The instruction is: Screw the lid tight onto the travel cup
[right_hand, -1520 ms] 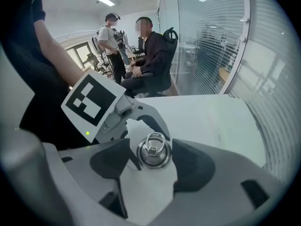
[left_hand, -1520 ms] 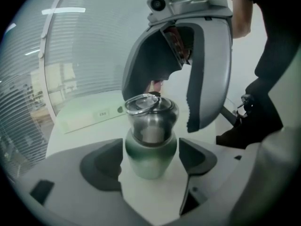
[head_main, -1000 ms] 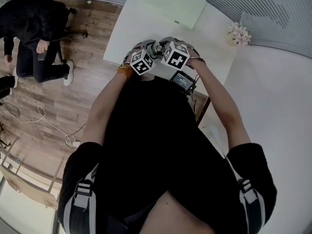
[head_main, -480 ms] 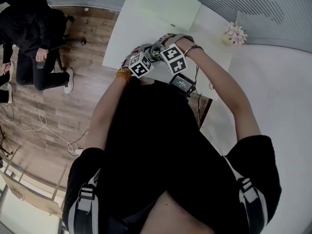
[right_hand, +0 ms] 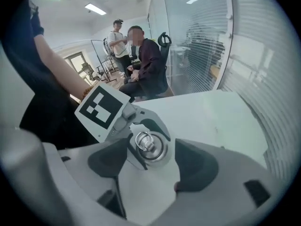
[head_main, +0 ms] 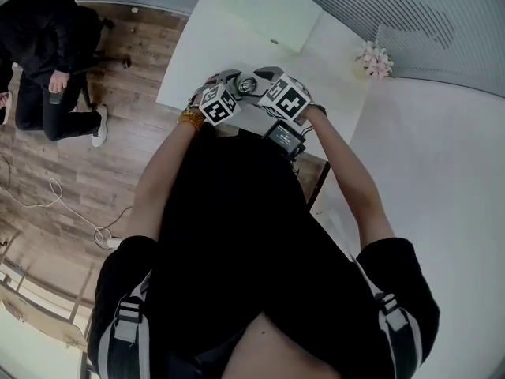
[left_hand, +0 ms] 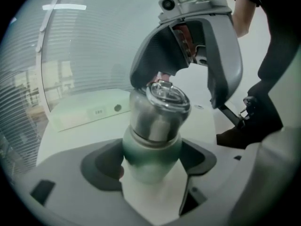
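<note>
The travel cup [left_hand: 149, 157] has a pale green body and a silver lid [left_hand: 162, 108] with a ring on top. My left gripper [left_hand: 149, 164] is shut on the green body and holds it upright over the white table [head_main: 201, 50]. In the right gripper view the lid [right_hand: 149, 146] sits on the cup, seen from above, between the jaws of my right gripper [right_hand: 153, 163]. Those jaws have just been opening and the pads stand clear of the lid. In the head view both marker cubes flank the lid [head_main: 248, 83].
A pale green flat box [head_main: 268, 10] lies further back on the table, and a small flower ornament [head_main: 373, 59] stands at its right end. People [right_hand: 141, 60] sit beyond the table's left edge, over a wooden floor [head_main: 95, 180].
The right gripper has rolled over the lid, so its marker cube has turned. The left gripper has kept its hold on the cup in the same place.
</note>
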